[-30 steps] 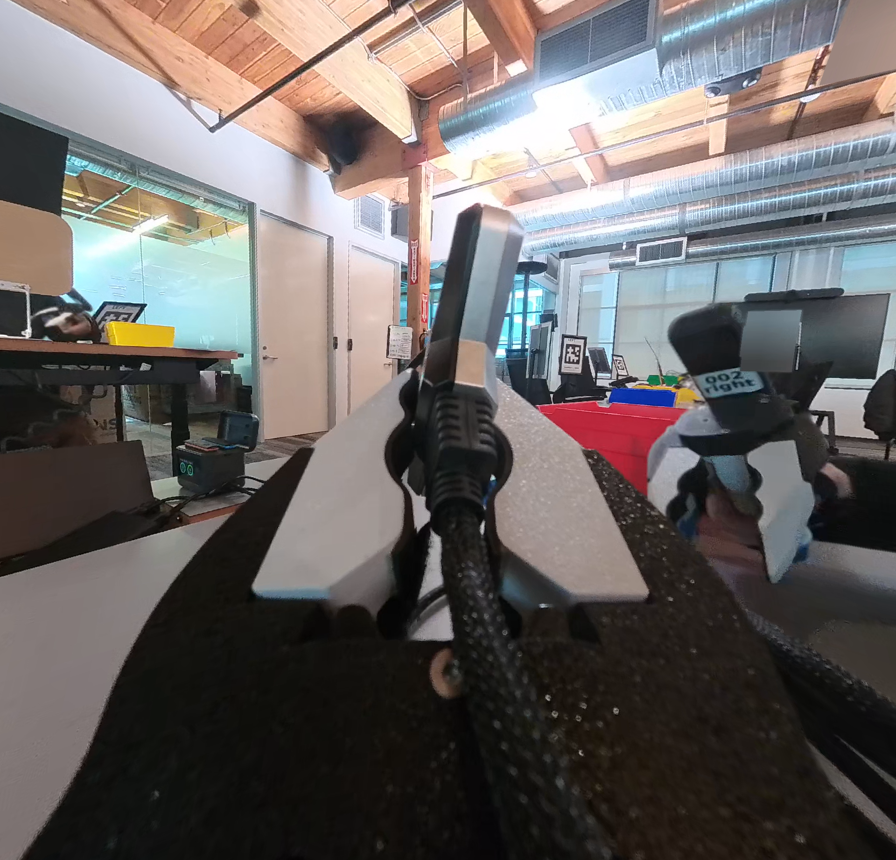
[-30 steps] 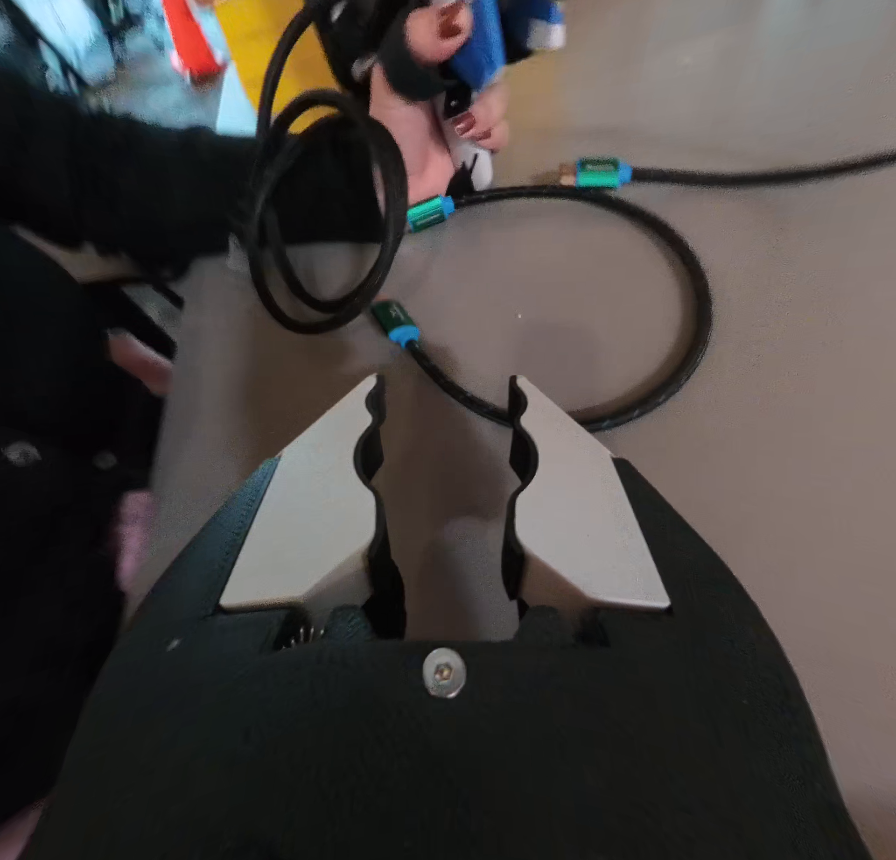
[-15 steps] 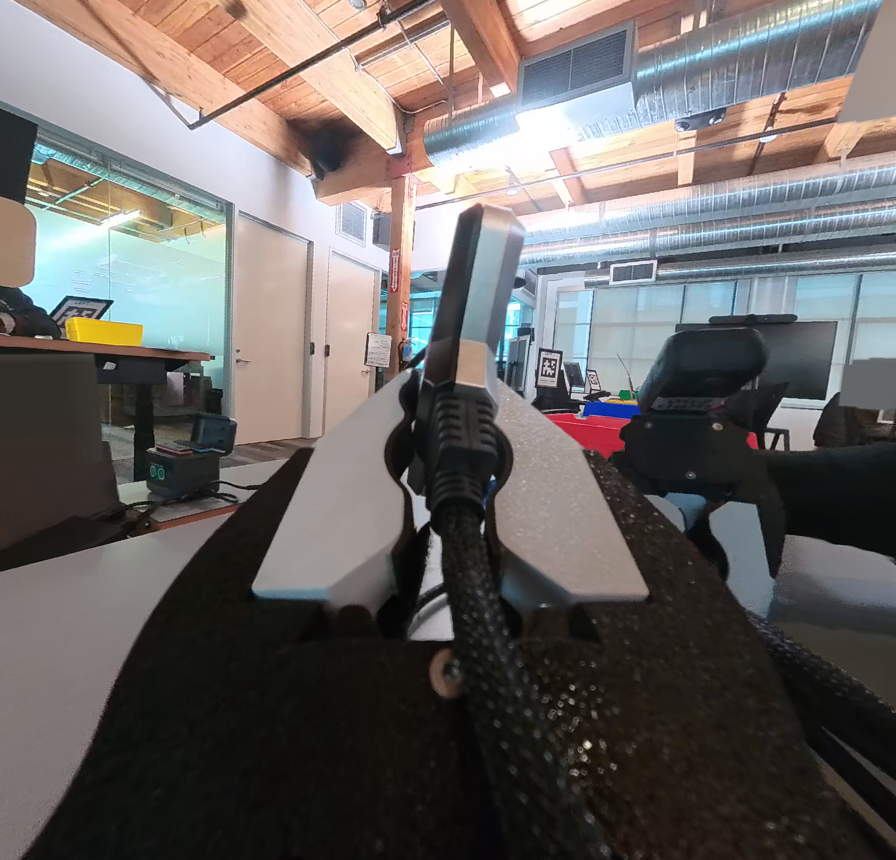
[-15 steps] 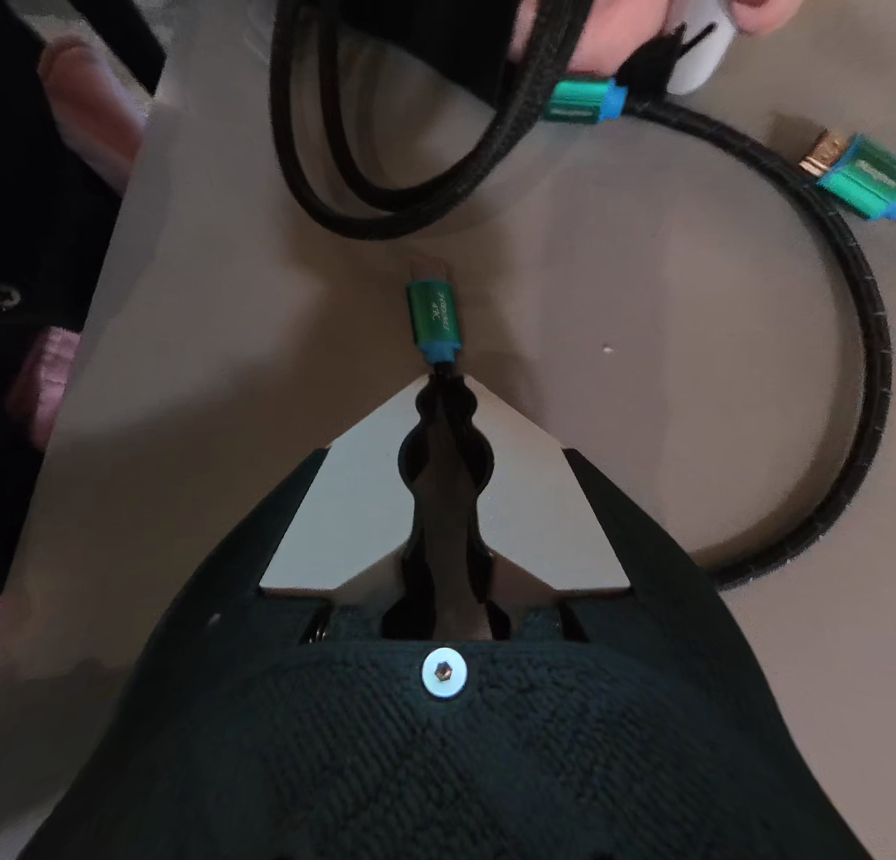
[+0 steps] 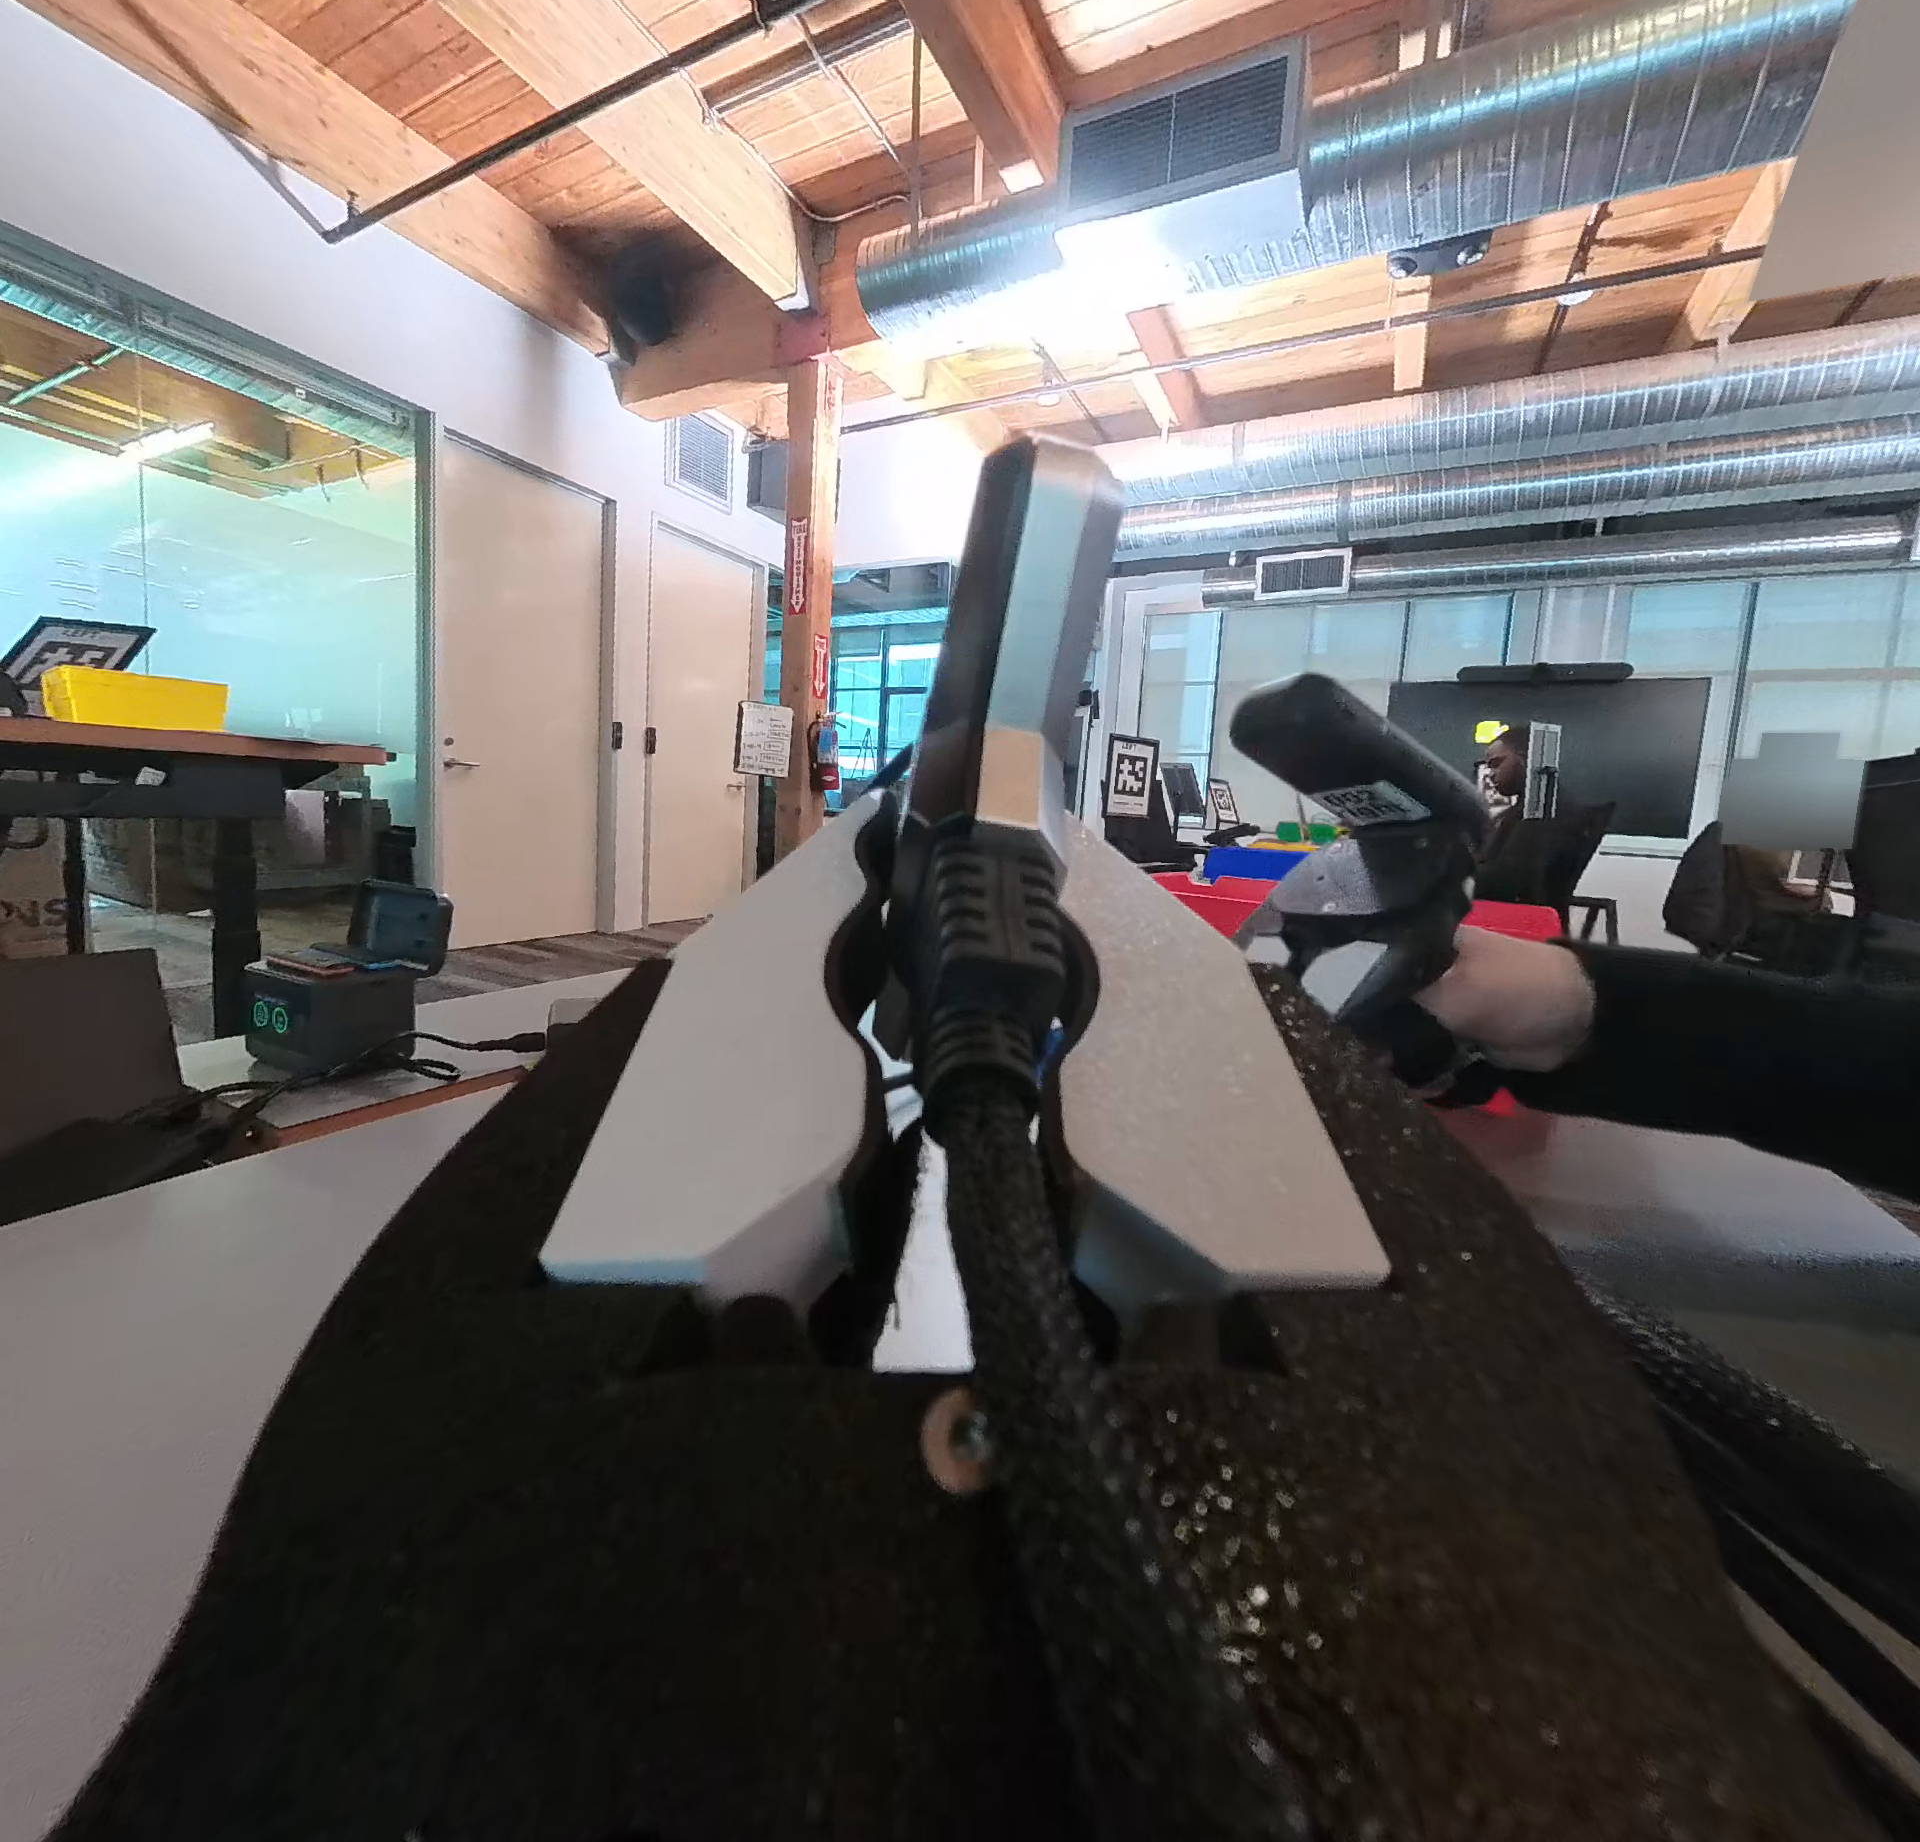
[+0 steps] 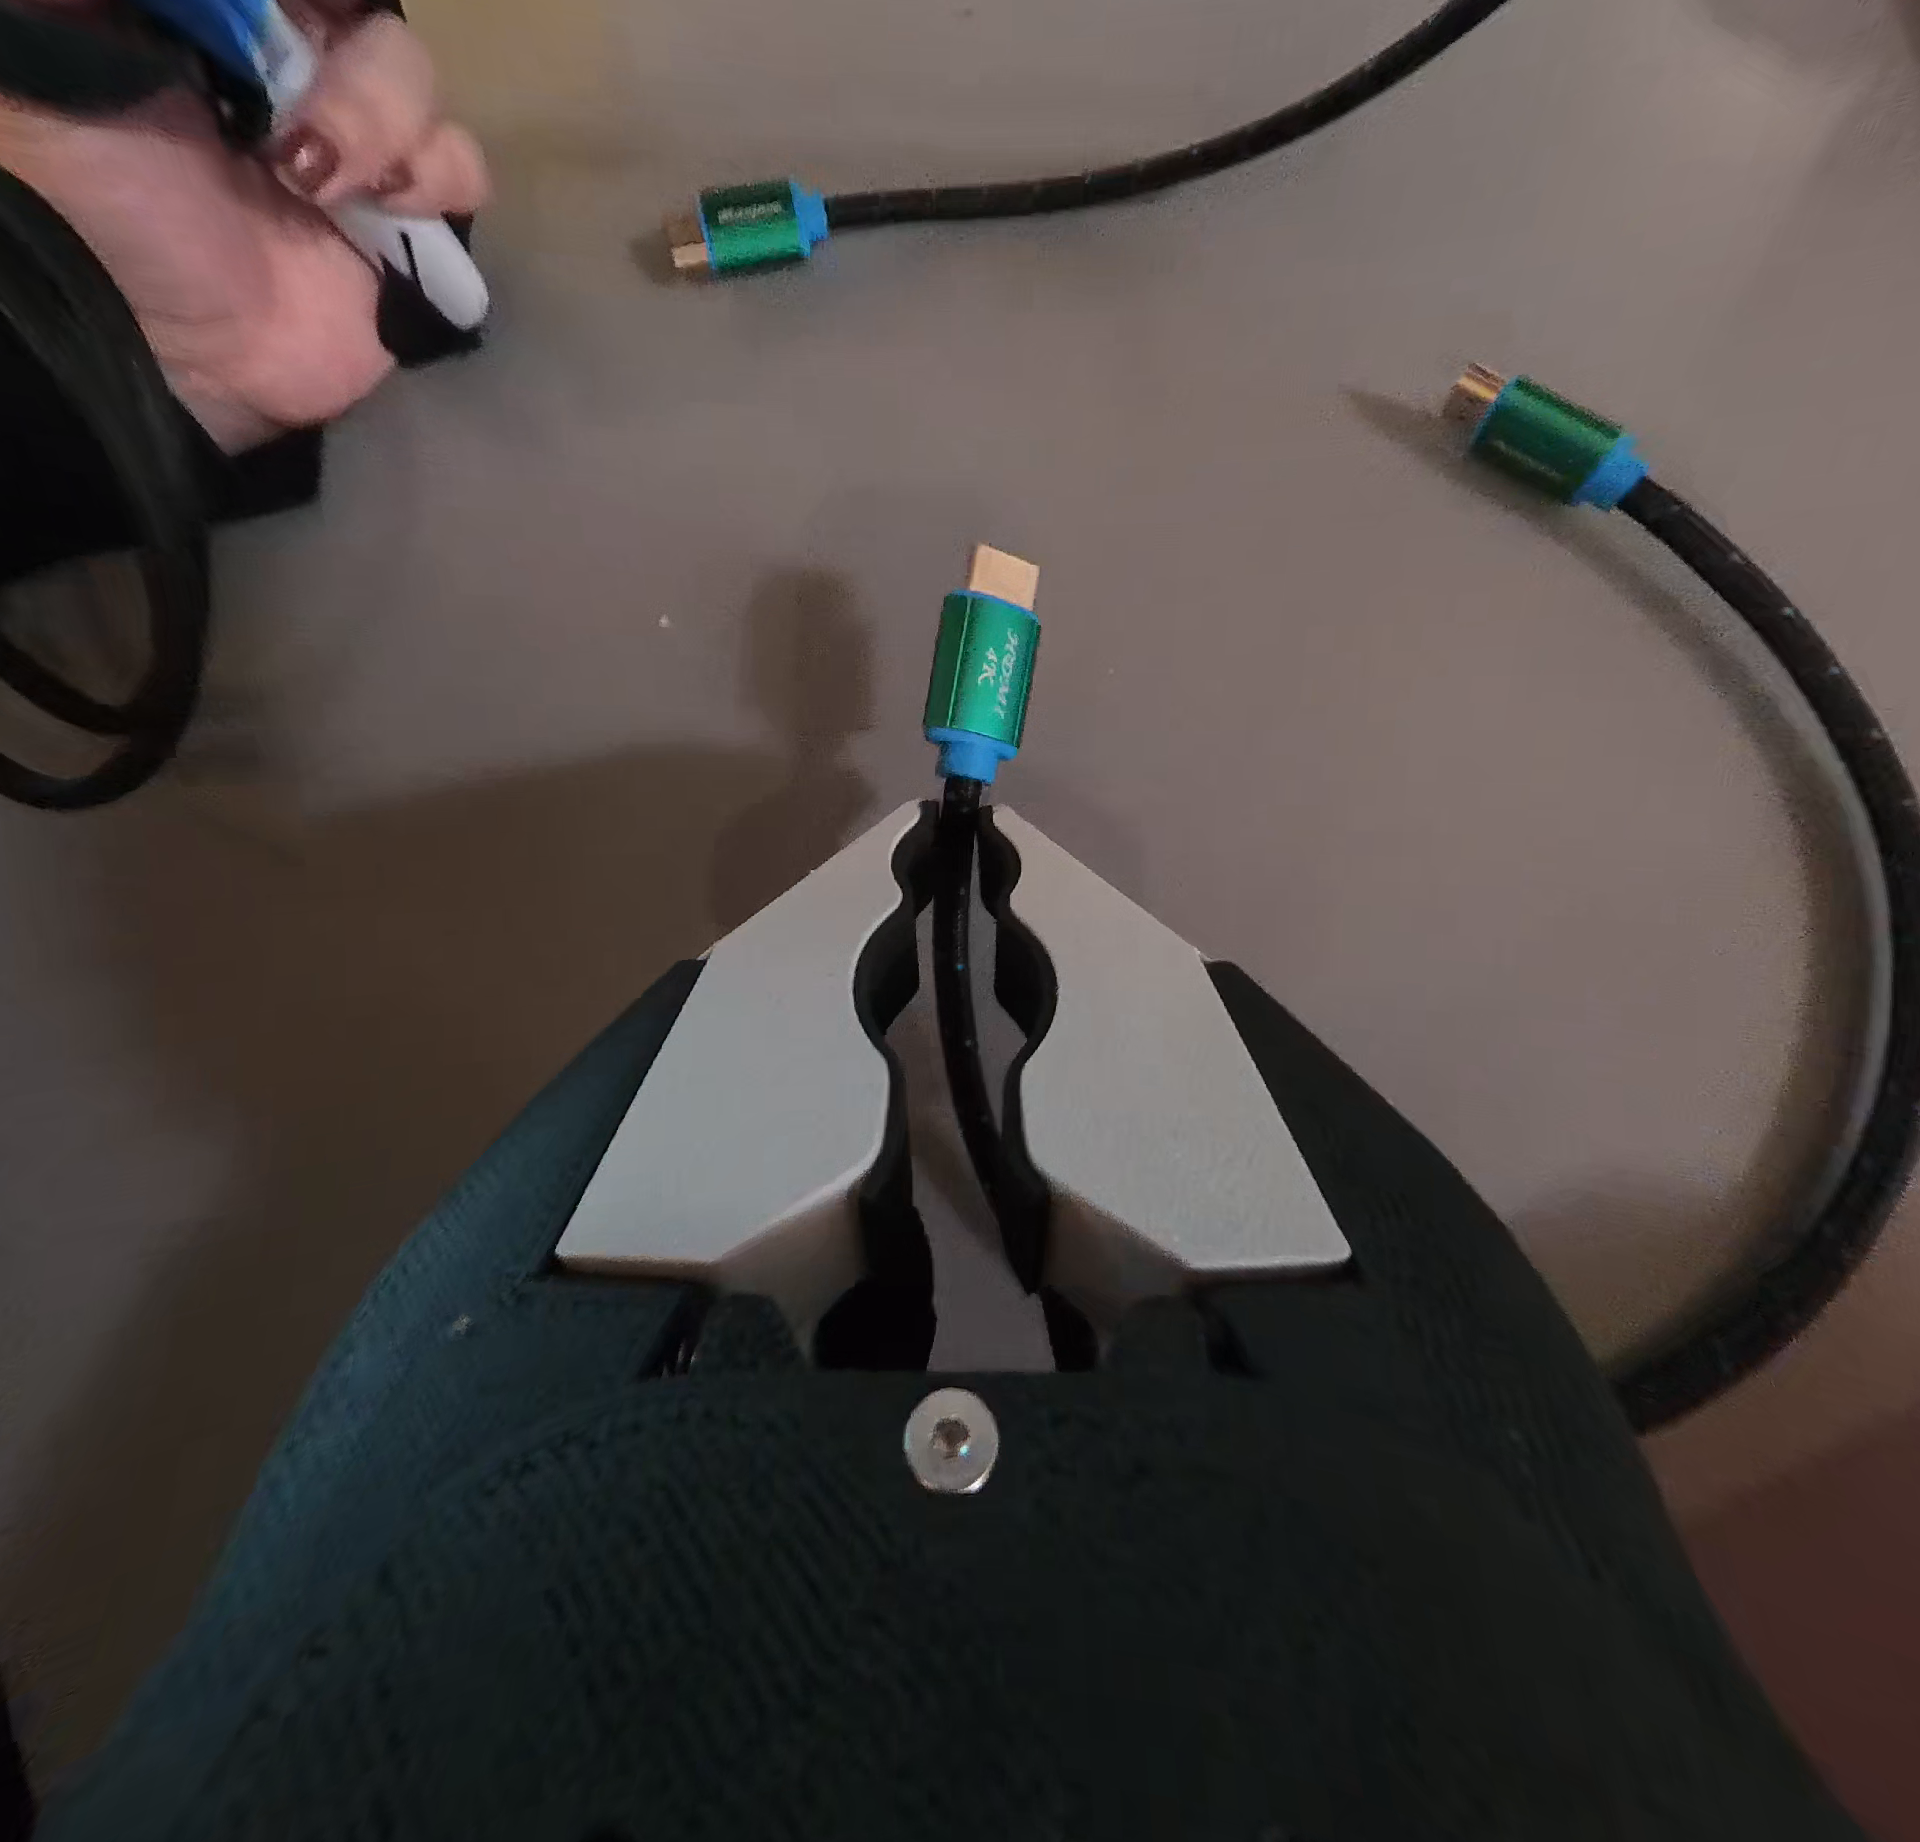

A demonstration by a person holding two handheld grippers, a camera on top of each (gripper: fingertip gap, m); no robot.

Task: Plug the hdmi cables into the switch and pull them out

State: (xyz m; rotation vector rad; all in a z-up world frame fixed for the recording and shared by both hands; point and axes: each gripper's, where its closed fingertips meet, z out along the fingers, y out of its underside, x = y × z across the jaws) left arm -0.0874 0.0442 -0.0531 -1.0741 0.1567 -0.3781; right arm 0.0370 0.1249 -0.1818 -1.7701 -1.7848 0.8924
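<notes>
Left gripper [image 5: 971,961] pinched on the black plug boot at the base of the switch [image 5: 1023,639] — grey slab held upright, above the surface [image 5: 208,1377].

Right gripper [image 6: 961,816] pressed onto a braided hdmi cable [image 6: 961,971] just behind its green plug [image 6: 982,675], gold tip forward, apparently lifted off the surface.

Two more green plugs [image 6: 758,231] [image 6: 1548,438] lie loose nearby — not yet plugged in. Judged early: first insertion pending, pull-outs all remaining.
</notes>
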